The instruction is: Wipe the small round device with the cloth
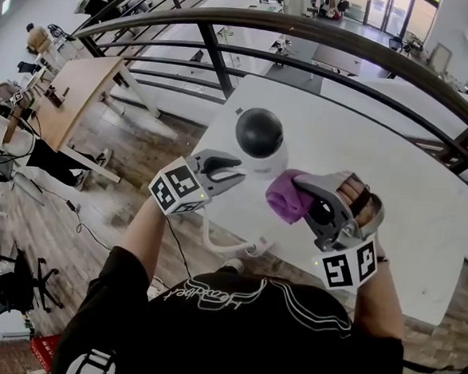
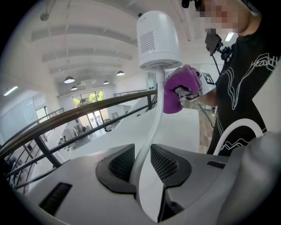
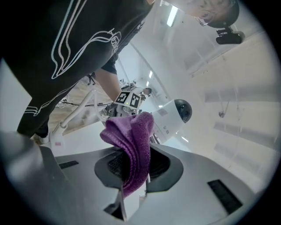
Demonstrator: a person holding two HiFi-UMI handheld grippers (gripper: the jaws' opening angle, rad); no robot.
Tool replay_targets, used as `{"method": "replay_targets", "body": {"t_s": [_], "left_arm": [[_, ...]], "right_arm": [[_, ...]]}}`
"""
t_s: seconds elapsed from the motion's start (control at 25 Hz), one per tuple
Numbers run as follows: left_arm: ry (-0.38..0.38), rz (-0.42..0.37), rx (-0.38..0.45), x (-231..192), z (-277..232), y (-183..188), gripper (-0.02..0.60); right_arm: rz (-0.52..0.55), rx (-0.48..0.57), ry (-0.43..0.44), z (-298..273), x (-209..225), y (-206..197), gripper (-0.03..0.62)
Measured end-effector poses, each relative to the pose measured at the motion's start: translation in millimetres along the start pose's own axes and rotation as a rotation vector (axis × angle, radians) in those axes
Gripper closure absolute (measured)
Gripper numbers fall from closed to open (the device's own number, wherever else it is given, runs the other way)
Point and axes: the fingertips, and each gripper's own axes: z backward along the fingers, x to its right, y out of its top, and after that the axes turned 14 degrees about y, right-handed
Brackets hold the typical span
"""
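Dark railing (image 1: 309,31) rims the white worktop (image 1: 394,177). The left claw (image 1: 233,171) pinches the round device's (image 1: 260,136) white cable (image 2: 151,132). The right claw (image 1: 302,191) clamps the purple cloth (image 1: 285,198) just beside the device.

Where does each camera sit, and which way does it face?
Head view: on the person's head, steeply down onto white table and round device; forearms, black shirt show.
Left gripper view: on left gripper, along its jaws, white cable between them; torso shows.
Right gripper view: on right gripper, past its purple cloth toward the device; torso shows.
All share device and cloth.
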Motion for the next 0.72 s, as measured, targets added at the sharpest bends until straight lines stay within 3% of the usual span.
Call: {"method": "replay_targets", "body": {"t_s": [0.24,0.44,0.6,0.72], "left_arm": [[0.055,-0.008,-0.006,2.4,-10.0,7.8,0.472],[0.104,-0.041,-0.007,-7.2,2.6,0.4,0.469],[0.117,-0.06,-0.014,-4.7,-0.9,0.1,0.469],[0.11,-0.073,-0.015,-4.3,-4.6,1.6,0.469]], "right_arm": [[-0.241,0.116,0.047,27.5,-4.8,-28.8,0.533],[-0.382,0.261,0.052,37.6,8.8,-24.3,0.533],[-0.622,0.392,-0.001,47.0,30.9,-35.5,0.533],[-0.636,0.453,-0.024,44.1,55.8,-41.2,0.533]]}}
